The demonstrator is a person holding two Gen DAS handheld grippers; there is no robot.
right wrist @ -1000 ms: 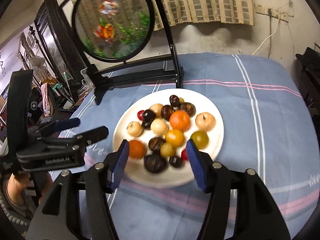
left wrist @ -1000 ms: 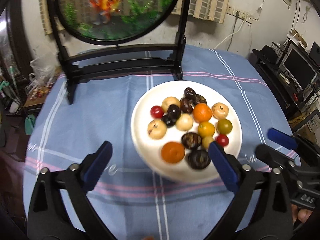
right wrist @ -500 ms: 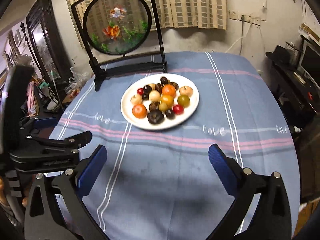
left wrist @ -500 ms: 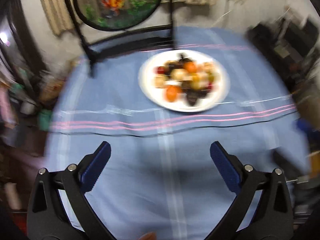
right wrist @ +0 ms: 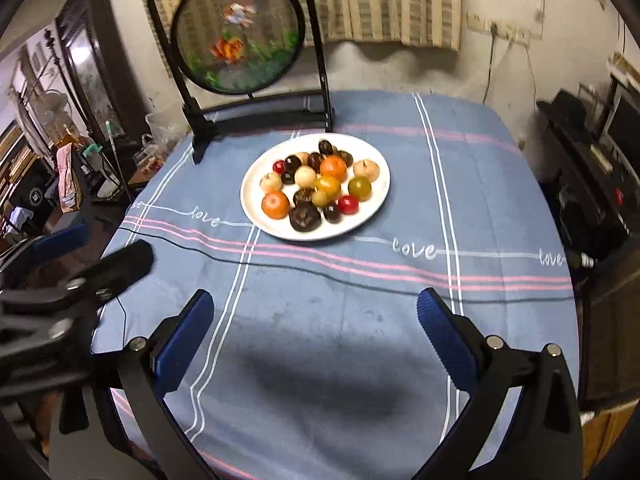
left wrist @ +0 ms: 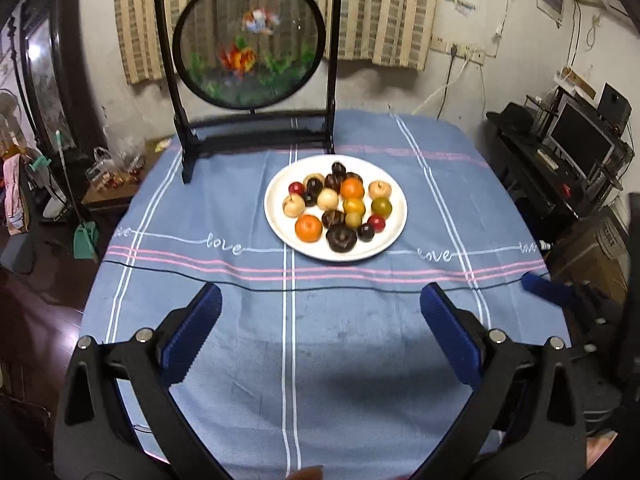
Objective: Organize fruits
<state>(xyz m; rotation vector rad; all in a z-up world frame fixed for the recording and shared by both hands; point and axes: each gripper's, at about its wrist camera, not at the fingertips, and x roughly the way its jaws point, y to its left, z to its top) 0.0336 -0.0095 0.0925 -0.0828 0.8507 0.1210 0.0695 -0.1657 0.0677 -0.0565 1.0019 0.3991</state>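
I am holding my left hand-held gripper (left wrist: pixel 316 334) wide open, empty | my right hand-held gripper (right wrist: pixel 314 332) wide open, empty | fruits (left wrist: pixel 336 210) are sitting on white plate (left wrist: pixel 276 216) on bench, straight ahead, well apart from both.

Light: dim indoor, from above; room edges dark.
Shadows: soft dark patch on the cloth (right wrist: pixel 328 384) near the lens.
Glare: pale sheen on the plate (left wrist: pixel 276 200) rim.
Blur: slight smear in the right view.
Distortion: strong fisheye bending, black corners.
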